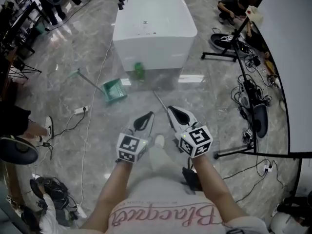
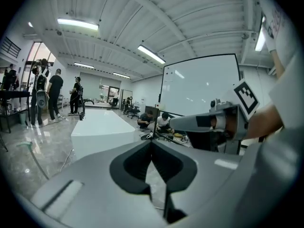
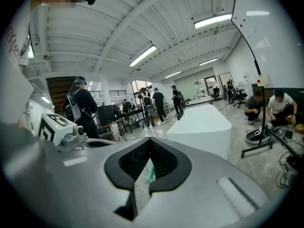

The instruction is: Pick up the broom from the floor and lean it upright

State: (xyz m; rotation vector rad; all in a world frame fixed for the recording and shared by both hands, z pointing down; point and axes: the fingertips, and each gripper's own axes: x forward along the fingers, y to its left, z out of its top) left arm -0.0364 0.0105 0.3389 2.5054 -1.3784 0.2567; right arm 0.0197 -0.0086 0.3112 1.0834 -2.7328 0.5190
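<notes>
The broom lies on the grey marble floor ahead of me. Its green head rests by the base of the white table, and its thin handle runs back toward my grippers. Through the right gripper's jaw window a bit of green shows. My left gripper and right gripper hang side by side at waist height, above and short of the handle's near end. Both are shut with nothing between the jaws. The left gripper and right gripper have their tips pressed together.
A green dustpan with a long handle lies left of the broom. A white cable and power strip cross the floor at left. Black stands and cables crowd the right side by the whiteboard. People stand and crouch in the background.
</notes>
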